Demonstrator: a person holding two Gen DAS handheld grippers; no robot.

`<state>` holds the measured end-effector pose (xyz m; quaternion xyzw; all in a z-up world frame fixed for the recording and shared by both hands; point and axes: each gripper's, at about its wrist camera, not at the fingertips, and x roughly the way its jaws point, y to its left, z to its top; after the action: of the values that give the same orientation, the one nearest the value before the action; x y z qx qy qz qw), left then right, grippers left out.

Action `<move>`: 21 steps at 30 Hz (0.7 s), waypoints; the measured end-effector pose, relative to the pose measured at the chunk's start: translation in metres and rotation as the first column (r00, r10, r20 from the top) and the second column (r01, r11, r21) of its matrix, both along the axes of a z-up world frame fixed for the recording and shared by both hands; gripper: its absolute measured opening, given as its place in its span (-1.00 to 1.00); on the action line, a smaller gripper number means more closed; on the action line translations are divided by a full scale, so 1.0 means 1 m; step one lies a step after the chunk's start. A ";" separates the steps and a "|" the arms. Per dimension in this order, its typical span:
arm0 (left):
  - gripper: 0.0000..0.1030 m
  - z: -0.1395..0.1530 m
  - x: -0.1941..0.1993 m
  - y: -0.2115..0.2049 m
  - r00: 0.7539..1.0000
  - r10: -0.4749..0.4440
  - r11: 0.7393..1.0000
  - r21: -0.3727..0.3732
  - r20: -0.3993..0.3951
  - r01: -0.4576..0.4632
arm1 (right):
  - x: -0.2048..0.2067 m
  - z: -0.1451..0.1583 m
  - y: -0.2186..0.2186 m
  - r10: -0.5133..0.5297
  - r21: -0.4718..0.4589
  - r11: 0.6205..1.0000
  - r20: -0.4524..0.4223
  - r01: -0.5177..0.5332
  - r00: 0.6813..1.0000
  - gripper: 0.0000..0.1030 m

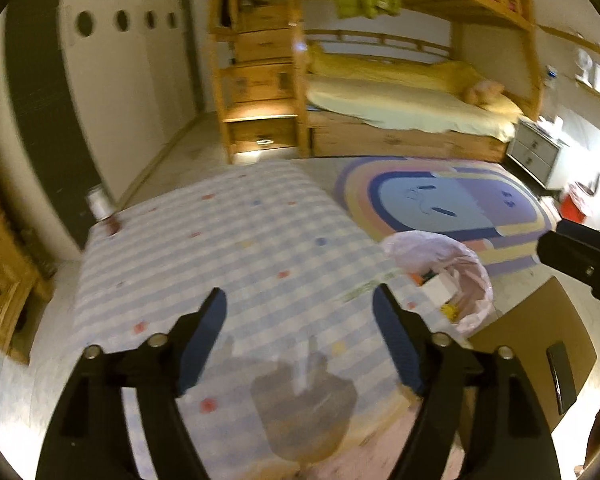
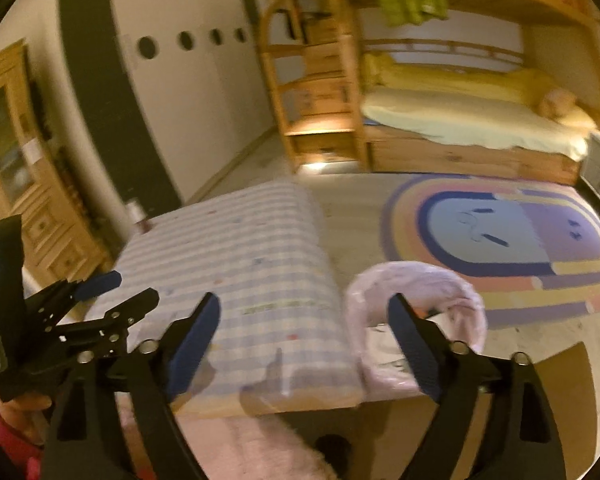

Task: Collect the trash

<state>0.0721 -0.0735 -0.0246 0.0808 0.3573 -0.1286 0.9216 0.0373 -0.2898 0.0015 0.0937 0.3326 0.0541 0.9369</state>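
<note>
A trash bin lined with a pale pink bag (image 1: 456, 276) stands on the floor at the right edge of the checked table (image 1: 220, 248); it holds white and yellow scraps. It also shows in the right wrist view (image 2: 420, 304). A thin strip-like wrapper (image 1: 360, 290) lies near the table's right edge, also seen in the right wrist view (image 2: 278, 307). My left gripper (image 1: 300, 312) is open and empty above the table. My right gripper (image 2: 304, 320) is open and empty over the table's near right corner beside the bin. The left gripper (image 2: 100, 292) shows at the left of the right wrist view.
A can (image 1: 98, 202) stands at the table's far left corner. A brown chair (image 1: 540, 356) is beside the bin. A rainbow rug (image 1: 448, 200), a wooden bunk bed (image 1: 400, 108) and a stair-drawer unit (image 1: 256, 80) lie beyond. A wooden cabinet (image 2: 24, 168) stands left.
</note>
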 end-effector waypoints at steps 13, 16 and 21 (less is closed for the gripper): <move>0.86 0.044 -0.066 0.100 0.965 0.261 0.965 -0.022 0.013 -0.261 | -0.015 0.054 0.083 0.194 0.031 0.981 -0.010 -0.193 0.981 0.80; 0.86 0.052 -0.077 0.113 0.951 0.310 0.951 -0.014 0.017 -0.309 | -0.022 0.069 0.096 0.210 -0.002 0.978 0.015 -0.210 0.978 0.82; 0.86 0.066 -0.104 0.132 0.927 0.373 0.928 -0.013 0.031 -0.373 | -0.037 0.084 0.110 0.250 -0.046 0.968 0.040 -0.248 0.967 0.82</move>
<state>-0.0317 0.0588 0.0416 0.0102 0.3507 0.0490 0.9352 0.0006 -0.1801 0.0856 0.0308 0.3213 0.1669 0.9316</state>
